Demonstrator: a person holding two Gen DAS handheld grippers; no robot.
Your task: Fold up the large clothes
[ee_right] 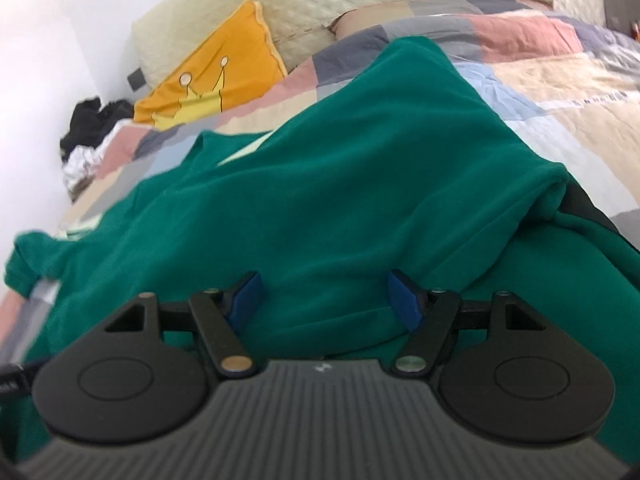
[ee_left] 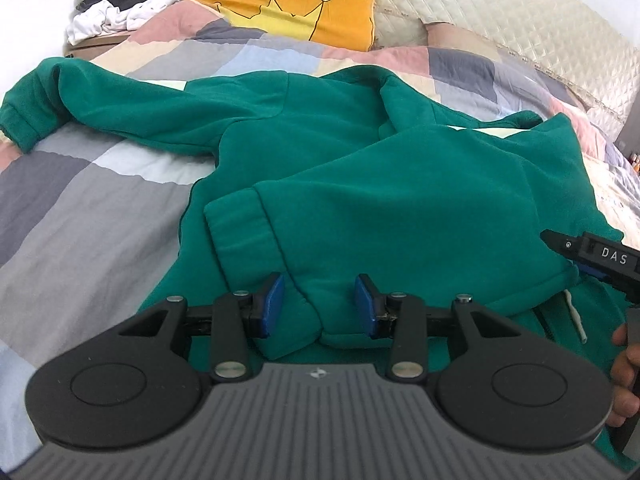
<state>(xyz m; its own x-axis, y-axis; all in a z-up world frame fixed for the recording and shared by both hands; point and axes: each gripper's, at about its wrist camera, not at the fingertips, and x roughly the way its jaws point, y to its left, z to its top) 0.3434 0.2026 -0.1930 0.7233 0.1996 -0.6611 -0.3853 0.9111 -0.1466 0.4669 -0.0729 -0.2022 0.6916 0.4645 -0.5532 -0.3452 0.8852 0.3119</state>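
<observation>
Far left, against the wall: a heap of black and white clothes (ee_left: 120, 4), well apart from the work. Next to it, a yellow pillow (ee_left: 296, 8) with a crown drawing, propped on a quilted cream headboard (ee_left: 500, 12).

Spread over the patchwork duvet (ee_left: 80, 200) of the bed: the green sweatshirt (ee_left: 380, 184), filling the middle of both views. One sleeve (ee_left: 80, 96) stretched out flat to the left, its end near the bed's left edge. The other sleeve folded across the body, its ribbed cuff (ee_left: 236, 224) lying just ahead of the left gripper (ee_left: 319, 304).

Left fingers (ee_left: 272, 304) at a narrow gap, closed on a bunched fold of the sweatshirt's near hem, with cloth bulging between the blue pads and sagging under them.

Further right, a white drawstring (ee_left: 576, 316) hanging off the hem, just beside the tip of the right gripper (ee_right: 326, 300) and near the hand (ee_left: 626, 368) at the frame edge.

Right fingers (ee_right: 404, 300) set wide, with a thick ridge of green cloth between them; cannot tell whether the pads actually press on it. Ahead of that gripper, the sweatshirt heaped up high, blocking most of the bed from its camera. A dark patch (ee_right: 580, 208) under the raised fold at right, too unclear to name.
</observation>
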